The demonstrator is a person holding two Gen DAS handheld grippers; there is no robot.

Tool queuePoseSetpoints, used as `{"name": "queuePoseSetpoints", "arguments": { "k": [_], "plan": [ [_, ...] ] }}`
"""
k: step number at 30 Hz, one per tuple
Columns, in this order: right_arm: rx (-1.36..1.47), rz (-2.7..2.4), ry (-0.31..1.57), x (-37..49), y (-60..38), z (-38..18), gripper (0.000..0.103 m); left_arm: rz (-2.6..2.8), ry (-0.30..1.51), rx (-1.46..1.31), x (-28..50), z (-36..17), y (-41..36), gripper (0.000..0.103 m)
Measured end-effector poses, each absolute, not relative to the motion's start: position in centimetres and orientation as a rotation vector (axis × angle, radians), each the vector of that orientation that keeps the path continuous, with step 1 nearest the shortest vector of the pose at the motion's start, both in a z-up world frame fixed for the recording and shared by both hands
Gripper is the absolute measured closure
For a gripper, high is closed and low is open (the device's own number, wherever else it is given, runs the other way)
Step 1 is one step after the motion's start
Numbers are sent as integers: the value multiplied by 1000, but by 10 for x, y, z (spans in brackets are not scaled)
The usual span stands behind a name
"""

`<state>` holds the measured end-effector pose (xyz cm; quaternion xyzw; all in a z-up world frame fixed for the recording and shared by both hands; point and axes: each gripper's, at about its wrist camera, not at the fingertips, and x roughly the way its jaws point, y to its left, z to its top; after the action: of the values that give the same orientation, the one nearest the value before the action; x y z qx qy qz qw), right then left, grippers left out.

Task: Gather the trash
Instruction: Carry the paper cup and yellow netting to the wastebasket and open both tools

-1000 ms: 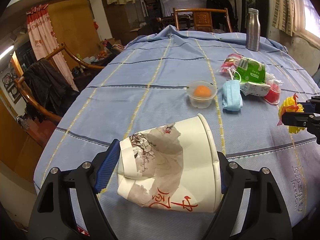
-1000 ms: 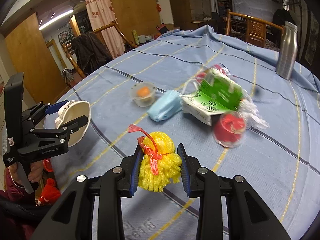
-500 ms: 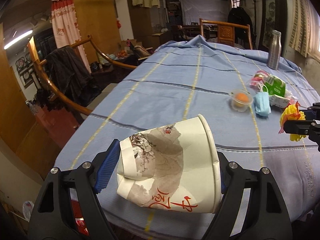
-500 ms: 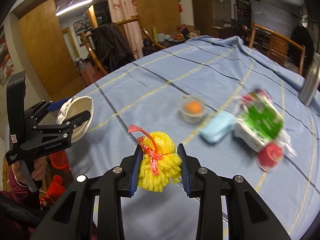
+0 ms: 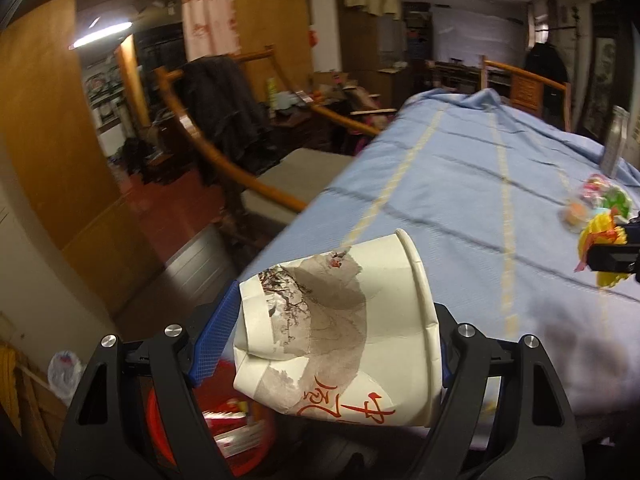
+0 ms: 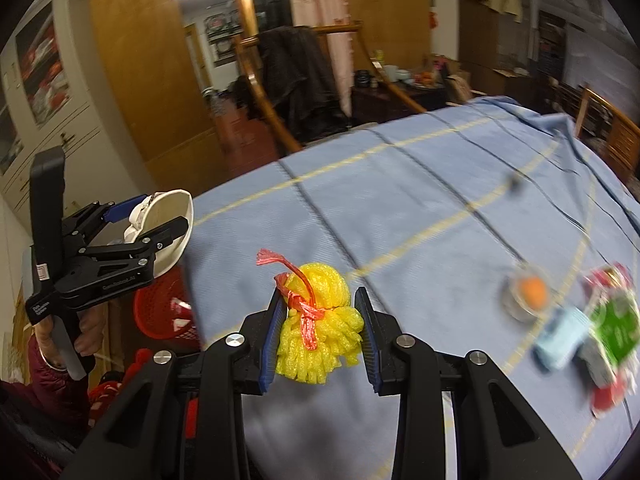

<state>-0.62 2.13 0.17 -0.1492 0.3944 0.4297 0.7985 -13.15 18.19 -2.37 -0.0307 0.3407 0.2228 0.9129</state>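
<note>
Your left gripper (image 5: 336, 340) clamps the crushed paper cup (image 5: 340, 332); a red basket (image 5: 168, 420) sits below it. Your right gripper (image 6: 320, 336) squeezes the yellow foam net (image 6: 320, 320)

left tongs (image 5: 336, 332) clamped wide, right tongs (image 6: 320, 328) clamped narrow

The paper cup (image 5: 340, 328) is white with a grey-brown ink landscape, dark branches with small red blossoms, and red brush characters near its bottom edge. The foam net (image 6: 320, 328) is bright yellow, tied with a red plastic string (image 6: 300, 300). The cloth (image 6: 400, 208) over the worktop is light blue, crossed by pale yellow stripes and thin dark lines. Each hand-held gripper (image 6: 320, 336) is black with blue pads (image 5: 216, 336). The basket (image 6: 160, 312) on the floor at the near left is red. A far curtain (image 5: 208, 12) is white with a red pattern.
</note>
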Motion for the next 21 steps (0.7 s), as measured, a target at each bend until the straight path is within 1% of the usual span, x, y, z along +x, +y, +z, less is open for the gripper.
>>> {"name": "queuePoseSetpoints", "arguments": {
  "k": [7, 9, 10, 12, 17, 21],
  "plan": [
    [-381, 1026, 862, -27, 84, -2, 68, 611, 772, -119, -175, -56, 247, 26],
    [-401, 1059, 867, -35, 103, -3, 68, 645, 820, -128, -188, -73, 266, 25],
    [-409, 1078, 868, -41, 113, -2, 68, 647, 847, -139, -194, -81, 274, 23],
    [-424, 1113, 866, -49, 127, -2, 68, 687, 890, -214, -213, -99, 295, 8],
    [-487, 1213, 866, -79, 167, -3, 68, 793, 868, -467, -272, -119, 353, 7],
    [-523, 1289, 885, -102, 196, -13, 68, 857, 807, -552, -304, -112, 380, 7]
  ]
}}
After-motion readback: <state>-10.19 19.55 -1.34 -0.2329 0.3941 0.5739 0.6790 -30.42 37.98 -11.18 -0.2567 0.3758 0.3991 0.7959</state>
